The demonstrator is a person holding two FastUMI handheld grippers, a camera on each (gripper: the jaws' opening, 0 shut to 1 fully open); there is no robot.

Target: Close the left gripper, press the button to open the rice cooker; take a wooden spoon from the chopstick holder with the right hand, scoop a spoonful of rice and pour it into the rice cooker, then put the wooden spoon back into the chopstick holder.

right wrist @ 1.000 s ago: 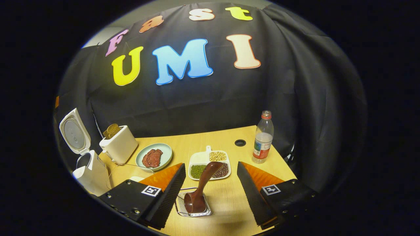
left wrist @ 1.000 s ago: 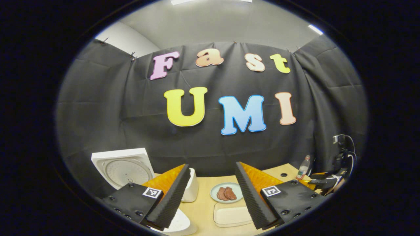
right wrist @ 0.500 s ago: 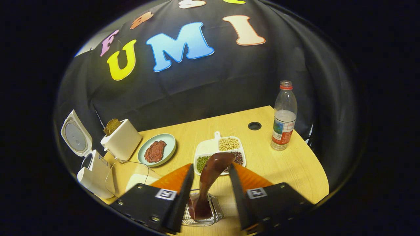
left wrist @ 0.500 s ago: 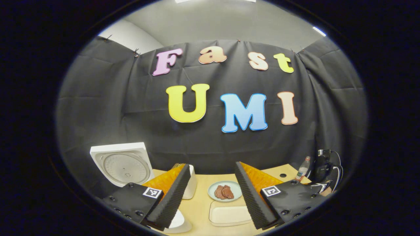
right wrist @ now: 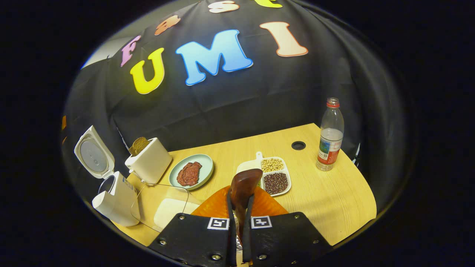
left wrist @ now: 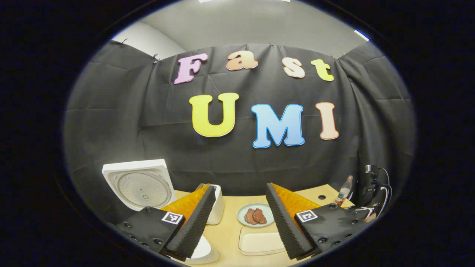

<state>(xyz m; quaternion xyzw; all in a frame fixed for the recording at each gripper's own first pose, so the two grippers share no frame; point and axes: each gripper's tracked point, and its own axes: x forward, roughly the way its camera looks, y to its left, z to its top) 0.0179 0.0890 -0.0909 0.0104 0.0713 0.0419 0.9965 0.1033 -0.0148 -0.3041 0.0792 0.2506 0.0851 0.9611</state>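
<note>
Right tool now clamped on wooden spoon

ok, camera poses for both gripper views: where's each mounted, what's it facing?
Left gripper view: rides the left gripper, low over the table, facing the cloth wall; own fingers apart.
Right gripper view: rides the right gripper, angled down at the light wooden table; own fingers shut on the dark brown wooden spoon.
Shared: white rice cooker with raised lid, pale green plate of meat, clear plastic bottle.
</note>
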